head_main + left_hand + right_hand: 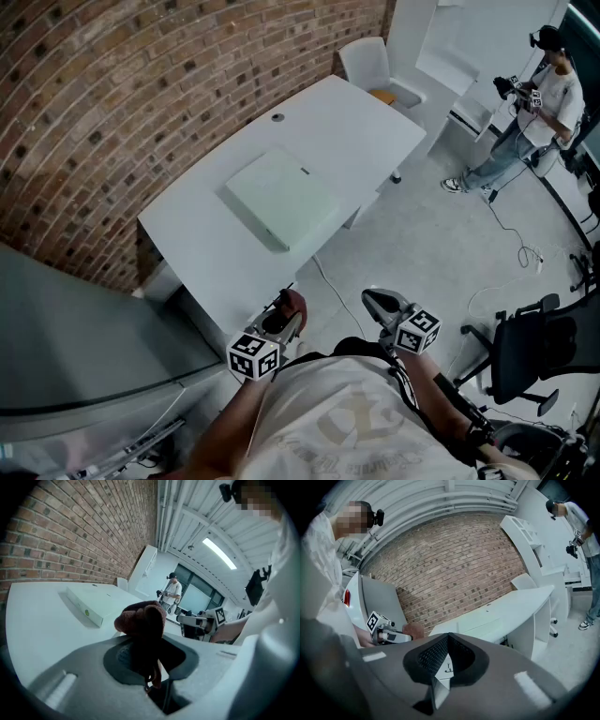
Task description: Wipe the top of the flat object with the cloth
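A flat pale green box (281, 198) lies on the white table (356, 122); it also shows as the box (89, 604) at the left of the left gripper view and faintly as the box (476, 626) in the right gripper view. My left gripper (286, 314) is shut on a dark red cloth (143, 620), bunched between its jaws, held near the table's front corner and short of the box. The cloth (294, 305) pokes out of the gripper's tip. My right gripper (378, 302) is shut and empty, held off the table to the right over the floor.
A brick wall (141, 84) runs behind the table. A white chair (370, 66) stands at the far end. A person (534, 103) stands at the back right. A black office chair (539, 352) and cables lie on the floor to the right. A grey cabinet (75, 328) sits at left.
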The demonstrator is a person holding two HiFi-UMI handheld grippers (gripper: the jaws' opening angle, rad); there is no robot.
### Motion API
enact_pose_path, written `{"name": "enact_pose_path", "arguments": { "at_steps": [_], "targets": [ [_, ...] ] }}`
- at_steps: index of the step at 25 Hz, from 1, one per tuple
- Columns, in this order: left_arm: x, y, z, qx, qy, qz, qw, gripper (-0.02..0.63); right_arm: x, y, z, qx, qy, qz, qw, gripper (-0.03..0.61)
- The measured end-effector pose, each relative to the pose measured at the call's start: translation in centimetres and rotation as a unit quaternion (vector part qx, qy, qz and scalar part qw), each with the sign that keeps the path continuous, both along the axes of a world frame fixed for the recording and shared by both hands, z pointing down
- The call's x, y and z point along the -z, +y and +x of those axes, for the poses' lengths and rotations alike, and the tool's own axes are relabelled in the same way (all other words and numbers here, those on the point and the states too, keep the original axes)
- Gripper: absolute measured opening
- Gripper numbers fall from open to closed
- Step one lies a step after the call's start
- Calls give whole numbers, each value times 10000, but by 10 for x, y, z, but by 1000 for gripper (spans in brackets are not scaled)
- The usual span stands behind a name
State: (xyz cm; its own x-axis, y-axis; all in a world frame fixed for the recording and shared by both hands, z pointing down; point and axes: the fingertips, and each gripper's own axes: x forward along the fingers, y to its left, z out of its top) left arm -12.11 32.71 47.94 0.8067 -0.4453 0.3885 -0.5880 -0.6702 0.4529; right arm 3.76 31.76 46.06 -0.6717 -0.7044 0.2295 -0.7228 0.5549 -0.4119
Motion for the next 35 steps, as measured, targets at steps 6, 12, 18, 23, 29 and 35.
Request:
{"name": "enact_pose_path", "arguments": {
  "at_steps": [6,12,18,23,29,35],
  "targets": [
    [-2,-2,6,-39,-29,-16,10000,74,-1,1,5,57,-22,-7,10000,8],
    [-6,4,2,12,-14,-91,10000,74,0,-2,4,-65,-52,-28,10000,8],
    [-6,2,-6,117,2,-103,9999,74,6,-12,3,-90,-77,77,9999,7],
    [-5,-6,-12,233,16,-82,9997,74,5,-25,1,-71,-144,-66,9999,6],
    [-10,-18,-19,357,-36,-121,9993,74,-3,-39,-3,14,-95,-87,9999,6],
    [-7,-51,-26,531,-106,-43,9985,74,-9,-76,-6,147,-141,-79,9998,6]
  ]
}}
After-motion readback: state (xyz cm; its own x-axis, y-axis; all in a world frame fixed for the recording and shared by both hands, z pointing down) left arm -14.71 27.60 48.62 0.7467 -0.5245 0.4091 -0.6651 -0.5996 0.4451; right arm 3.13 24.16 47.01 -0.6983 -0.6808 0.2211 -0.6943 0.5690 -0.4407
